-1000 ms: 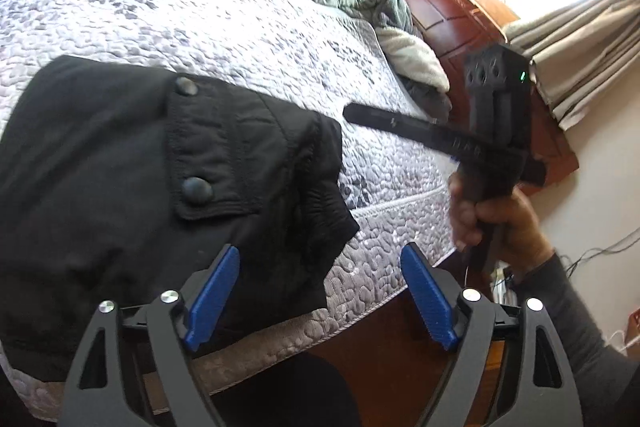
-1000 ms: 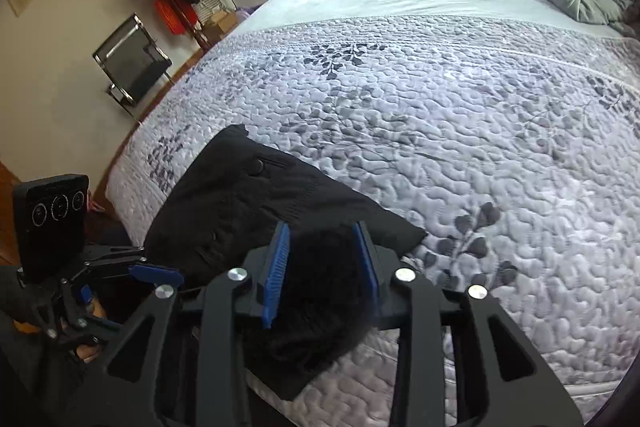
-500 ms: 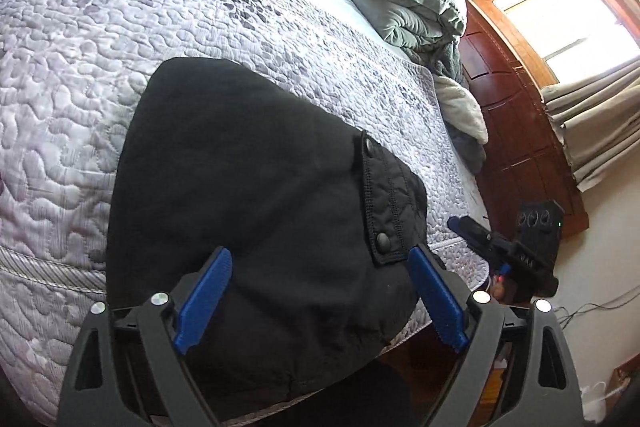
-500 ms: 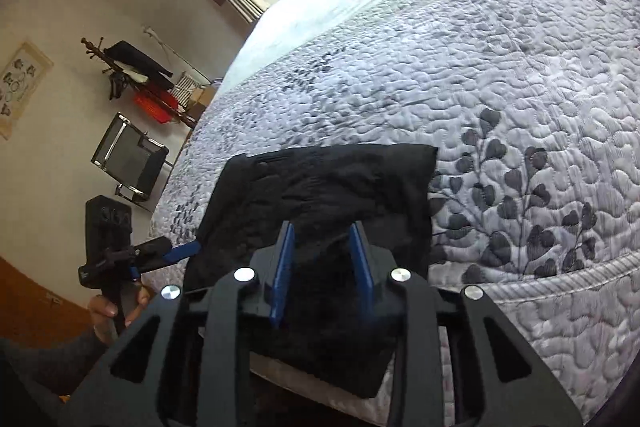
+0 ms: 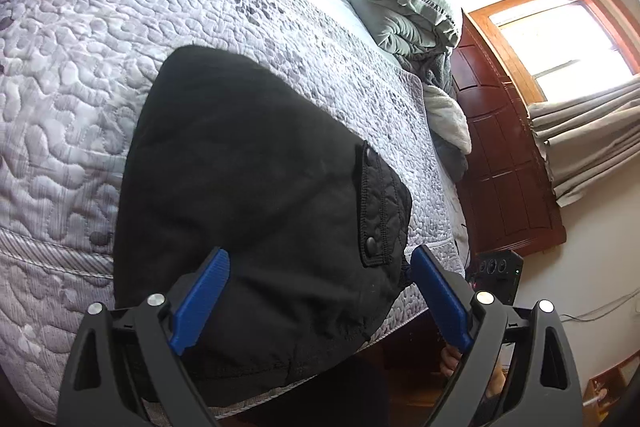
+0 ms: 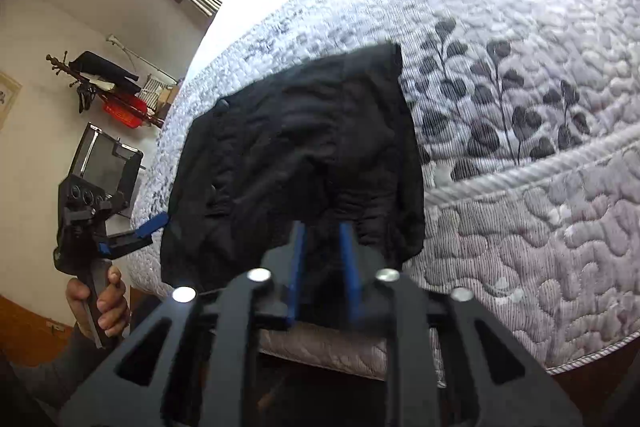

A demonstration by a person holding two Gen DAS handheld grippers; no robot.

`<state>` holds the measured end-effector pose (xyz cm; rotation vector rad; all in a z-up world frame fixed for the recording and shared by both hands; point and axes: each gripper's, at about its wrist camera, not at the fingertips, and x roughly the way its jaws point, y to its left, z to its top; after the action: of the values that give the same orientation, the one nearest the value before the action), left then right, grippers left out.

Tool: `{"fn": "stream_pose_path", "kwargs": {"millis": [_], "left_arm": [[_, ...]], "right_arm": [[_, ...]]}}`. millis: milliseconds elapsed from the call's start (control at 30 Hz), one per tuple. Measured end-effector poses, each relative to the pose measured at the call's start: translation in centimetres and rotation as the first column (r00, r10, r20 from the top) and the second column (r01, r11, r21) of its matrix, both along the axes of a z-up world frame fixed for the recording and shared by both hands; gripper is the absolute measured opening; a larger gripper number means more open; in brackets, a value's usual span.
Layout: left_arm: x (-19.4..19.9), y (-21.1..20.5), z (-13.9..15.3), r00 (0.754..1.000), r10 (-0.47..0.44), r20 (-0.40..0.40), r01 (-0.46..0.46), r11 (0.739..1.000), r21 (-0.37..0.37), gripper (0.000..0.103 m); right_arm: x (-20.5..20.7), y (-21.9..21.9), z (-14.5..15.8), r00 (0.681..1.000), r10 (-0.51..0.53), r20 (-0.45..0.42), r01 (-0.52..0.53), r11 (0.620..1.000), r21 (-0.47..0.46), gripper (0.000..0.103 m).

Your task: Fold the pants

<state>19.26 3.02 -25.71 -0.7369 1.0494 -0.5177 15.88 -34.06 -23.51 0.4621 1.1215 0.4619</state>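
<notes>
On bed edge, black pants [image 5: 256,211] folded compact; right tongs [image 6: 323,247] clamp hem, left tongs [image 5: 320,303] apart.

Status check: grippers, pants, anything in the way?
Left gripper open, over the pants. Right gripper shut on pants' near edge. Pants folded on bed. Nothing blocking.

The black pants [image 6: 296,163] lie folded in a rough rectangle on the quilted grey bedspread [image 6: 520,75], their near edge hanging over the bed's side. The right gripper [image 6: 323,247] has its blue pads close together, pinching the near hem of the pants. At left, a hand [image 6: 100,301] holds the left gripper [image 6: 136,233] beside the pants' left edge, pads spread. A coat rack [image 6: 92,79] stands by the wall.
</notes>
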Motion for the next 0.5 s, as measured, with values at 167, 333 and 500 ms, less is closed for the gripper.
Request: {"fn": "stream_pose_path", "kwargs": {"millis": [167, 333, 500], "left_arm": [[0.1, 3.0, 1.4, 0.998, 0.056, 0.016, -0.055, 0.998, -0.021, 0.094], [0.9, 5.2, 0.9, 0.996, 0.088, -0.011, -0.088, 0.996, -0.011, 0.094], [2.1, 6.5, -0.7, 0.995, 0.091, -0.046, -0.09, 0.996, 0.023, 0.094]], "right_arm": [[4.0, 0.3, 3.2, 0.996, -0.056, 0.069, 0.052, 0.997, 0.057, 0.038], [8.7, 1.2, 0.1, 0.999, -0.051, -0.006, 0.052, 0.996, 0.078, 0.038], [9.4, -0.8, -5.2, 0.99, -0.078, -0.115, 0.086, 0.994, 0.065, 0.001]]}}
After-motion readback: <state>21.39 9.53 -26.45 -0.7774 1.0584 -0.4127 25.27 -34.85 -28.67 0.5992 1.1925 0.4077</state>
